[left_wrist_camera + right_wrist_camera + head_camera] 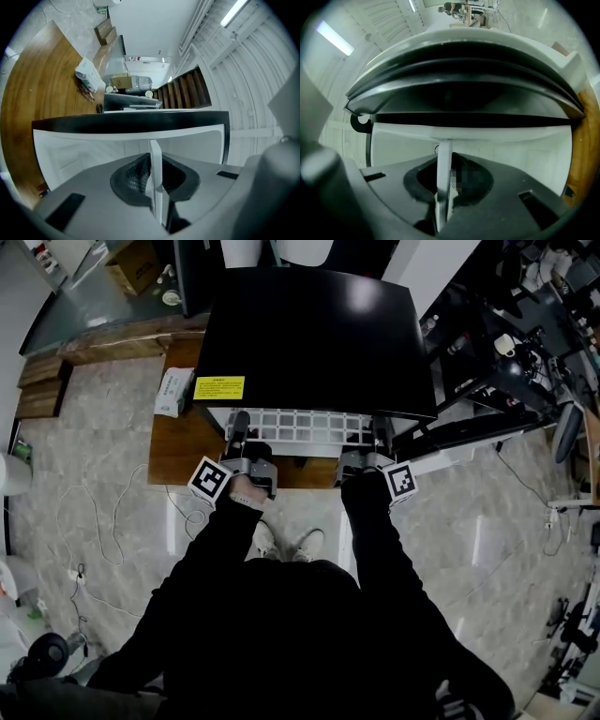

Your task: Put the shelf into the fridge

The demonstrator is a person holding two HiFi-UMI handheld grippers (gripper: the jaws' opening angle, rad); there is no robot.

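The white wire-grid shelf [300,425] sticks out level from under the black top of the small fridge [309,334]. My left gripper [240,432] is shut on the shelf's front edge near its left end. My right gripper [380,435] is shut on the same edge near its right end. In the left gripper view the edge shows as a thin white strip [156,176] pinched between the jaws of the left gripper [155,185], with the fridge's white opening [131,140] just ahead. The right gripper view shows the right gripper [442,187] clamped on the strip [443,168] below the fridge's dark top [464,93].
The fridge stands on a low wooden platform [178,451], with a tissue pack [174,390] to its left. The fridge's open door [469,442] swings out to the right. White cables [103,531] trail over the marble floor at left. A cluttered desk [525,343] stands at right.
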